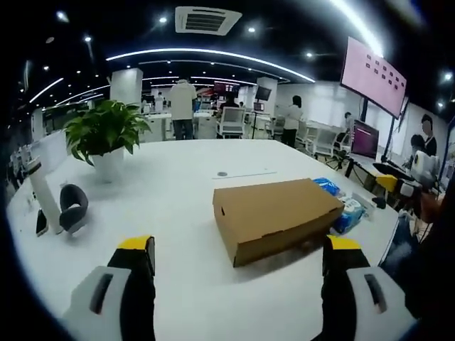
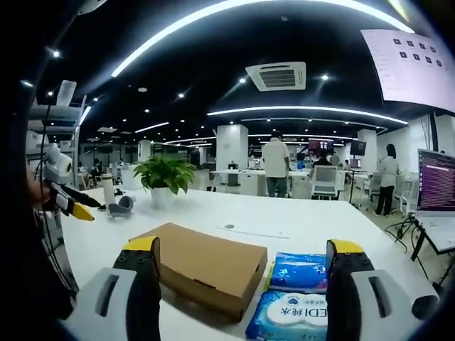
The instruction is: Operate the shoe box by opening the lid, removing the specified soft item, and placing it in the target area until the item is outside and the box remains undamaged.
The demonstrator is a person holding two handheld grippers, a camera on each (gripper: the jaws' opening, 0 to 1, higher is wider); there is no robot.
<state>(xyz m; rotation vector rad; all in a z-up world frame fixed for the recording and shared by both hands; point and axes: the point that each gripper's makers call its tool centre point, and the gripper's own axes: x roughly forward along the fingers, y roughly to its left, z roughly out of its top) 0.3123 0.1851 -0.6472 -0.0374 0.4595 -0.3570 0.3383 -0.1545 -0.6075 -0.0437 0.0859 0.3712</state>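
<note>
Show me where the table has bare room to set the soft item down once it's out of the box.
Bare white table lies between the closed shoe box and the potted plant, and beyond the box toward the far edge. It is crowded along the box's other side, where blue tissue packs lie against it, and near the headphones.

We see a closed cardboard shoe box lying flat on the white table, its lid down. Just beyond its far right end sit blue packets, touching or nearly touching the box. Our left gripper rises from the bottom with its yellow-tipped jaws spread wide, holding nothing, short of the box. To the left stand a potted plant and grey headphones.
</note>
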